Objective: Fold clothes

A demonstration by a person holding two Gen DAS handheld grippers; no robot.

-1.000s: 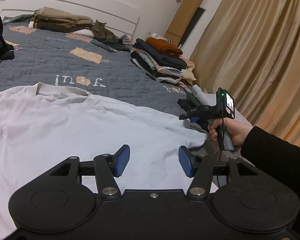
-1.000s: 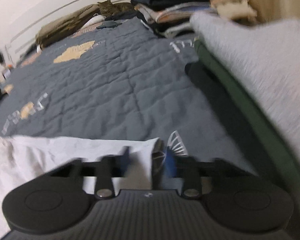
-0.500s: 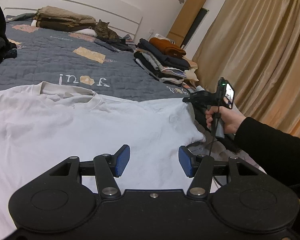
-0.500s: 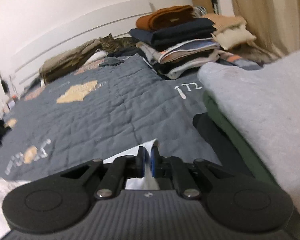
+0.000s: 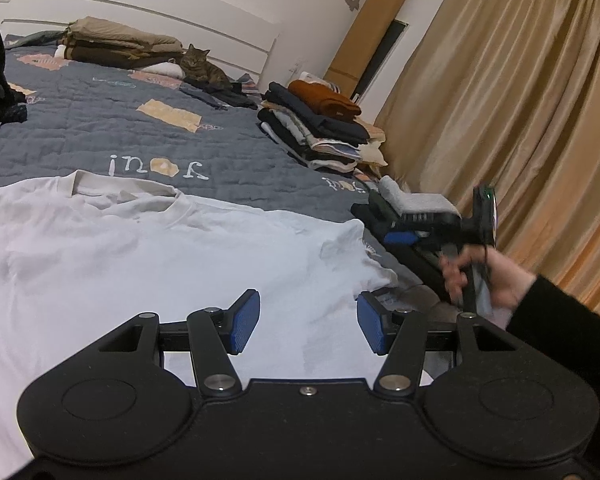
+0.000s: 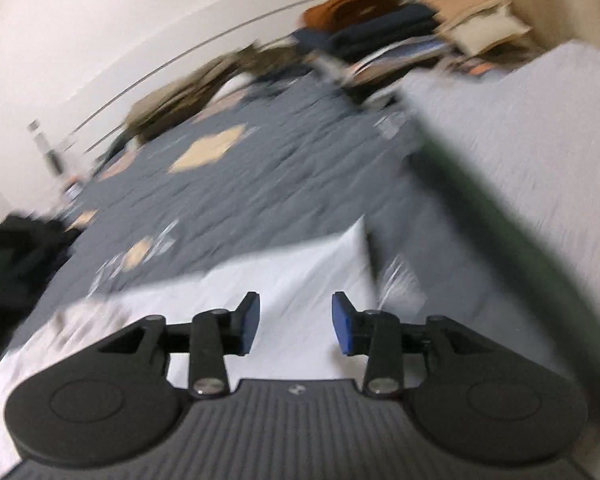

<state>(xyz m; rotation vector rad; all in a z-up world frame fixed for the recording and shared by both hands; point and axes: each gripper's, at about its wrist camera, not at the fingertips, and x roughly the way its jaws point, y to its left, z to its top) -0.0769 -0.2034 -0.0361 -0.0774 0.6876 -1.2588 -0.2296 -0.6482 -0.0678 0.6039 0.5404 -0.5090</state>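
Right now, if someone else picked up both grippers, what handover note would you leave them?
Left gripper: open, empty, above the white T-shirt.
Right gripper: open, empty, over the shirt's sleeve corner; that view is motion-blurred.
The shirt lies spread flat on the grey quilt, collar toward the headboard, sleeve a bit rumpled.
Folded stacks sit at the bed's edge; a cat lies near the headboard.
Done: shirt laid out. Left: every fold, then stacking.
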